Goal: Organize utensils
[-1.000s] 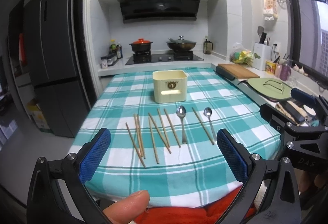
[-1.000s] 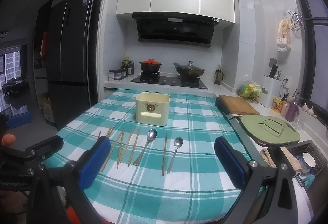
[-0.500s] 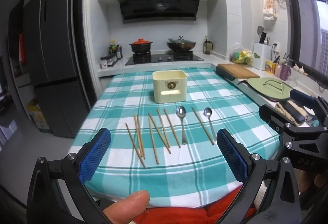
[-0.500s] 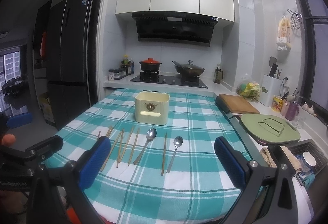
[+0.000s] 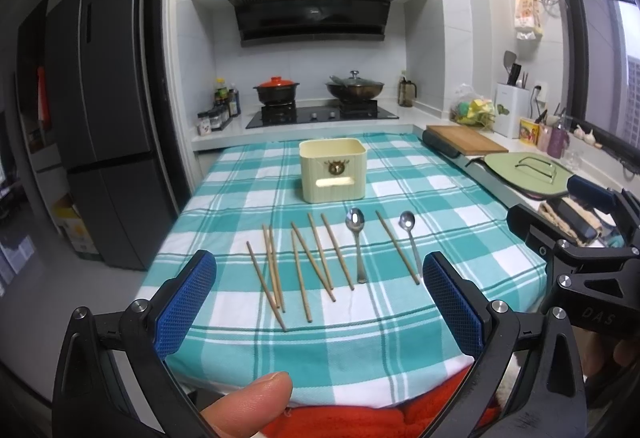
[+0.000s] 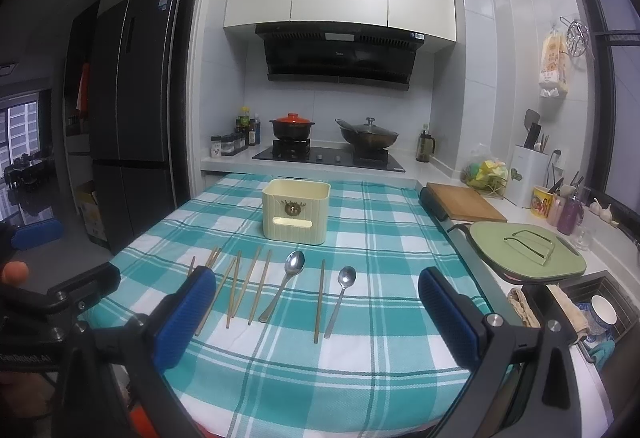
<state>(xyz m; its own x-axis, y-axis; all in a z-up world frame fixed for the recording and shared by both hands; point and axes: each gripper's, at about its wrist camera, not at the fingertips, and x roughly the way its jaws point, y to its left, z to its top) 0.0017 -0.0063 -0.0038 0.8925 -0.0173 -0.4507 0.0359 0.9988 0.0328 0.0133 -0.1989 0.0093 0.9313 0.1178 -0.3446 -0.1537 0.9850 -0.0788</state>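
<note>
Jaws of the left gripper (image 5: 319, 302) stand wide apart at the bottom of the left wrist view, blue pads flanking the frame's lower middle with nothing between them. Jaws of the right gripper (image 6: 316, 314) are likewise spread and hold nothing, low in the right wrist view. Both hang above the near edge of the table (image 5: 360, 338), which wears a teal and white checked cloth.

Just beyond the pads, in the middle of both frames, the utensils lie in a loose row on the cloth. Wooden chopsticks (image 5: 298, 266) fan across the left and centre of the row, some crossing or touching one another. A large spoon (image 5: 356, 242) lies right of them, bowl pointing away. A single chopstick (image 5: 397, 246) lies between it and a smaller spoon (image 5: 410, 238) at the row's right end.

Farther up the frame, a cream utensil box (image 5: 333, 169) stands upright on the cloth, apart from the row, its top open.

At the right edge of the left wrist view the other gripper's black frame shows. A thumb (image 5: 248, 412) shows at the bottom edge.
</note>
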